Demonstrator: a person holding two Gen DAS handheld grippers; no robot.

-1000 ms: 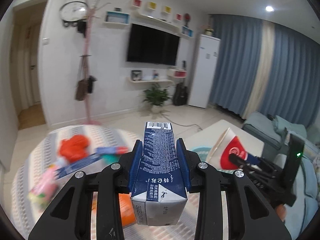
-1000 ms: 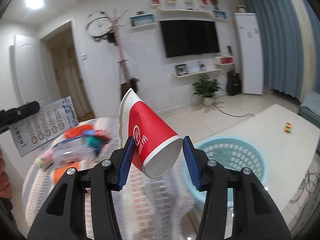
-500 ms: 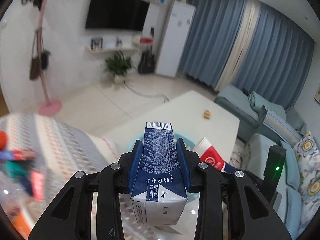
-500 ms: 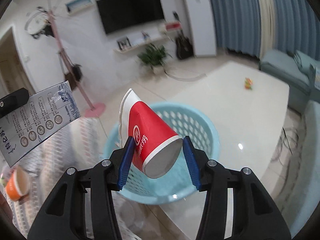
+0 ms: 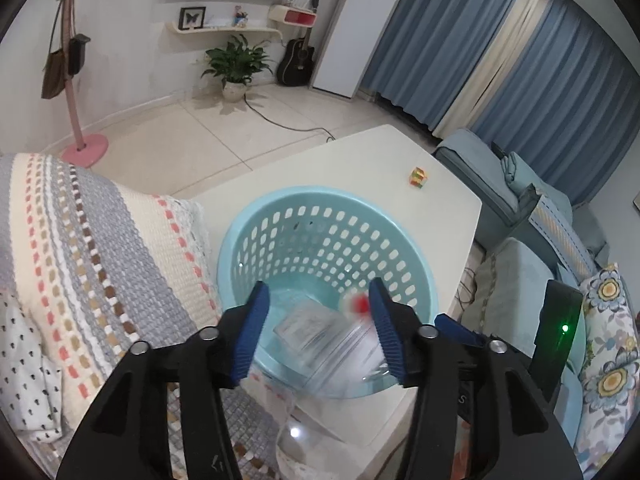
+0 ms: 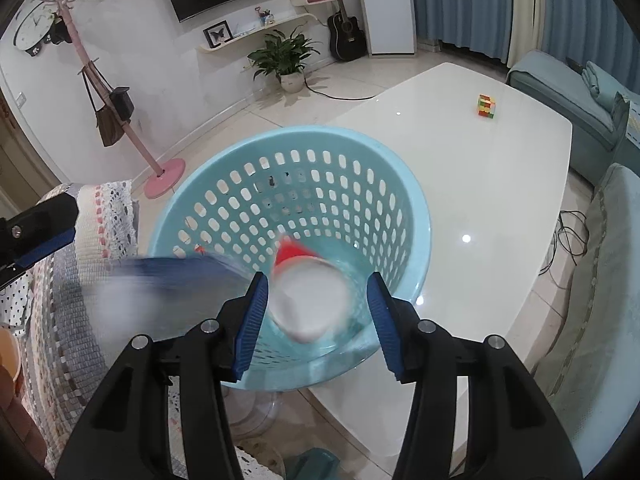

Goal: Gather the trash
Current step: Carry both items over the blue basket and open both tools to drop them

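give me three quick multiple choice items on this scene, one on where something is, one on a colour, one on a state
1. Where does the multicoloured cube lie?
A. inside the basket
B. on the white table, apart from the basket
C. on the woven cloth

2. What colour is the perforated basket?
A. light blue
B. pink
C. black

3. How does the red and white paper cup stand to the right gripper?
A. clamped tight between the pads
B. lying on the floor
C. loose and blurred between the pads, over the basket

Answers:
1 B, the cube sits alone on the white table, far from the basket.
2 A, its rim and holed wall are light blue.
3 C, gaps show on both sides of the blurred cup, above the basket's mouth.
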